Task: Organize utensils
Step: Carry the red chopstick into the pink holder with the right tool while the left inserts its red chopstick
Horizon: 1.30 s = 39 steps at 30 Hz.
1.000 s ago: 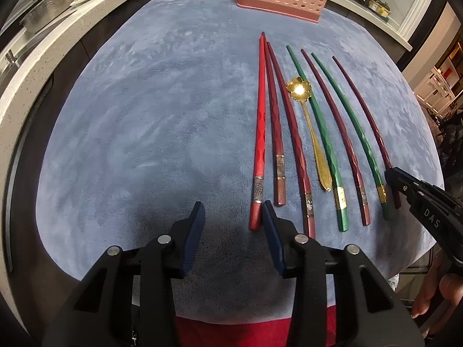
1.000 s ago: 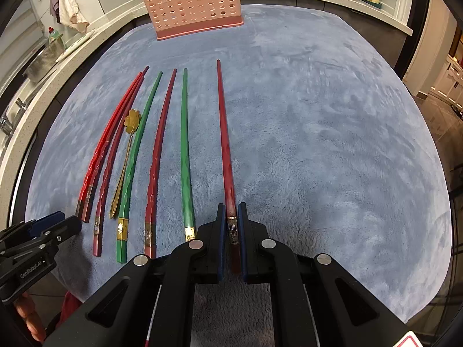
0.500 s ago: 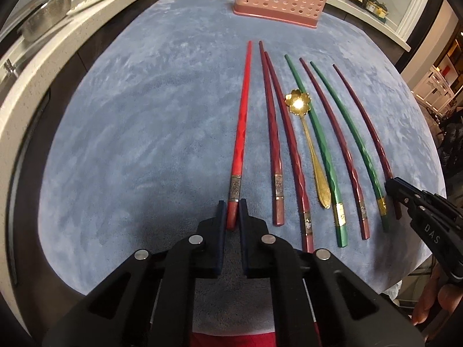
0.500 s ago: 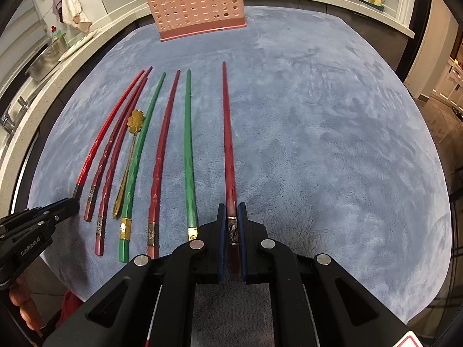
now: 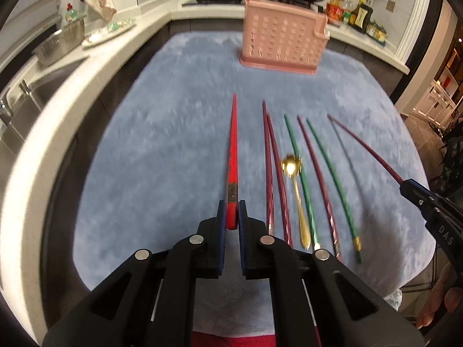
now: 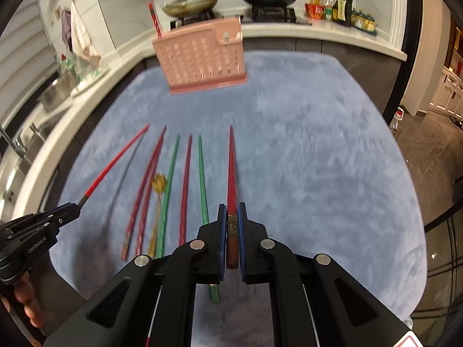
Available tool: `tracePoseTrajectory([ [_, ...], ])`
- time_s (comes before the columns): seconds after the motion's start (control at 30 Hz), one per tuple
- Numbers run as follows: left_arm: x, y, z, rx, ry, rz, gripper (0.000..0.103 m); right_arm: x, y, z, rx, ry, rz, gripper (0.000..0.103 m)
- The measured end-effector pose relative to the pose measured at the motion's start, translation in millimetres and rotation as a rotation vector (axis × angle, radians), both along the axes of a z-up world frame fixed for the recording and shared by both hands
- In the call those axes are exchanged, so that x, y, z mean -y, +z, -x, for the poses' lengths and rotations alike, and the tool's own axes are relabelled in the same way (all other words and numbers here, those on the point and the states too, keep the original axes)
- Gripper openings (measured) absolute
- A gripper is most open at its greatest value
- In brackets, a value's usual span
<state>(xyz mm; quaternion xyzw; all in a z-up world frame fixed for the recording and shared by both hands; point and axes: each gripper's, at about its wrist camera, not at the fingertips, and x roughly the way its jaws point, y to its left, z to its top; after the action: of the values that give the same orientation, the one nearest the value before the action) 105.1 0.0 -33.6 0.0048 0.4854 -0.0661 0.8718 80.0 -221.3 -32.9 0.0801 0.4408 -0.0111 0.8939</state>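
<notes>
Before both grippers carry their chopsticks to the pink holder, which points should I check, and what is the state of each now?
1. Left gripper shut on the bright red chopstick: ok.
2. Right gripper shut on the dark red chopstick: ok.
3. Both sticks lifted off the blue fleece cloth: ok, shadows lie apart.
4. Pink perforated plastic holder upright: ok.
5. Free room inside holder: cannot tell.
6. Gold flower-shaped spoon undisturbed among remaining chopsticks: ok.

"DAS" on right gripper; "GenRobot.AI" on left gripper.
</notes>
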Motion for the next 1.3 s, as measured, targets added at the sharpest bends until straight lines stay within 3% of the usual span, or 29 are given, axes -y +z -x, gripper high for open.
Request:
tracePoseTrajectory([
  [0.7,-7.0,144.4,-97.7,0.285,0.044,0.020,0.007,39.8,126.8,-81.5,0.249,-0.032,-0.056,0.007],
  [1.13,14.5,265.5,-164.3,0.510,0.036,0.106,0.007,52.1,211.3,-170.6,0.414,-0.025,-0.142,0.007],
  [1.3,29.3,290.0,-196.8,0.579,0.039,0.130,0.007,49.3,229.3,-215.4,0.457,-0.030,-0.134,0.007],
])
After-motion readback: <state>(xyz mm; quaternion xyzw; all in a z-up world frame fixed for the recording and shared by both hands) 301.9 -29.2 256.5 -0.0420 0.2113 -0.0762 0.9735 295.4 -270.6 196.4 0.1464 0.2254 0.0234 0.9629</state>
